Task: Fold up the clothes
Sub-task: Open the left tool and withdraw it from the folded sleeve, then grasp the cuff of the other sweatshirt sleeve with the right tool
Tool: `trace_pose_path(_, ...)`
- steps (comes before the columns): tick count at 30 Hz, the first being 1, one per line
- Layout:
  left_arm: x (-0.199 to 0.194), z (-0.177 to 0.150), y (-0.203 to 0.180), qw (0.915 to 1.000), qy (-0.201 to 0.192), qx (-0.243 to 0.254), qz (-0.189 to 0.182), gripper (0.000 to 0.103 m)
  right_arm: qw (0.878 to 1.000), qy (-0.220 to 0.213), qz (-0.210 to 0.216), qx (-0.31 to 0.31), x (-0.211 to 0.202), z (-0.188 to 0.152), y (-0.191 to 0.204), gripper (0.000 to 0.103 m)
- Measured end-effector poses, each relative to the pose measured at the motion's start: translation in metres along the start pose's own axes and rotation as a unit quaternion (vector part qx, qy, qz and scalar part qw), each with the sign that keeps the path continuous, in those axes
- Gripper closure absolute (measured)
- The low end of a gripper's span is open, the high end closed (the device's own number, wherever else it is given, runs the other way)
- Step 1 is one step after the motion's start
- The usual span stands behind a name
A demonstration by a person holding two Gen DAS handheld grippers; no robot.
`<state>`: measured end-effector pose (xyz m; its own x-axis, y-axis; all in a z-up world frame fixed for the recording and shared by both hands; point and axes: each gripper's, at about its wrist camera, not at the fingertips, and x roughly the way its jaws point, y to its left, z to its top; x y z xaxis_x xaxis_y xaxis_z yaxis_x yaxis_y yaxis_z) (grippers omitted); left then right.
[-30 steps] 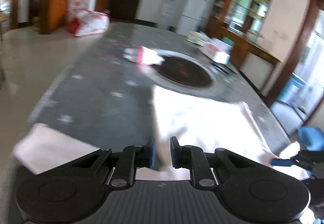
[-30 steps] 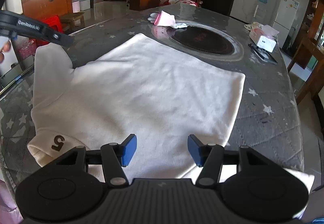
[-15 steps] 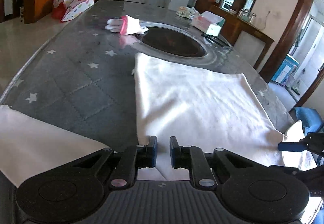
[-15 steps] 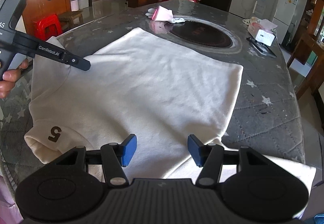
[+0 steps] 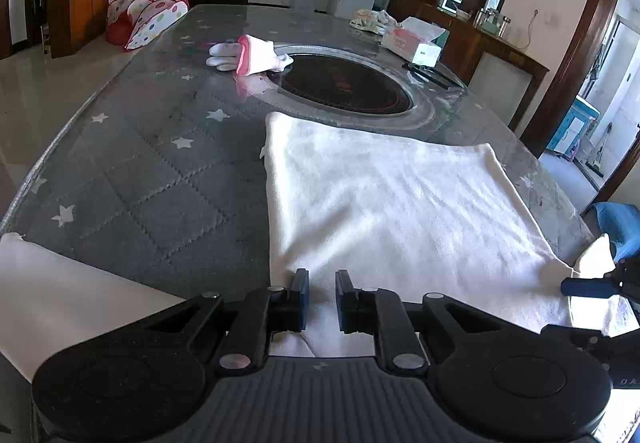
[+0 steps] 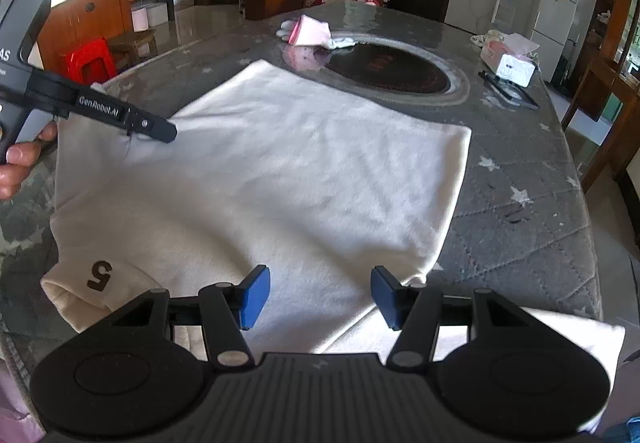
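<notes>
A white sweatshirt [image 6: 280, 179] lies spread flat on the grey star-patterned table [image 6: 520, 227], a sleeve cuff with a brown "5" [image 6: 100, 275] at its near left. My right gripper [image 6: 320, 293] is open and empty, just above the shirt's near edge. My left gripper [image 5: 321, 297] has its jaws nearly closed with a narrow gap, above the shirt's near left edge [image 5: 360, 211]; I cannot tell whether it pinches cloth. It also shows in the right wrist view [image 6: 152, 127], held over the left shoulder area. A sleeve [image 5: 60, 283] hangs at the left.
A round dark hotplate [image 5: 344, 83] is set in the table's middle. A pink and white glove [image 5: 252, 55] lies beside it. A tissue box [image 5: 416, 43] and a dark tool [image 5: 428, 73] sit at the far right. A red stool [image 6: 92, 59] stands on the floor.
The left gripper swung right and steadied over the shirt's left side, nearer its body. The right gripper stayed put and open.
</notes>
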<state>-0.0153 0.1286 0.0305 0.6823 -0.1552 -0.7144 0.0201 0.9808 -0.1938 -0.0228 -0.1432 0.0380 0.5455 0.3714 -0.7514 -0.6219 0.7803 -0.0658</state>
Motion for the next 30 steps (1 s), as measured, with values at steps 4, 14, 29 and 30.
trace_pose_path(4,-0.009,0.001,-0.011,0.9999,-0.006,0.013,0.001,0.078,1.000,-0.011,-0.010,0.014,-0.011,-0.002,-0.008,0.046)
trace_pose_path(14,-0.023,-0.011,-0.065,0.9965,-0.014,0.082,-0.011,0.064,0.996,0.004,-0.053,0.066,-0.024,-0.038,-0.040,0.047)
trace_pose_path(29,-0.016,-0.035,-0.138,0.9844,0.006,0.171,-0.041,0.054,0.987,-0.004,-0.095,0.133,-0.048,-0.074,-0.086,0.047)
trace_pose_path(30,-0.015,-0.037,-0.141,0.9840,0.008,0.173,-0.042,0.053,0.985,-0.007,-0.099,0.139,-0.050,-0.075,-0.090,0.047)
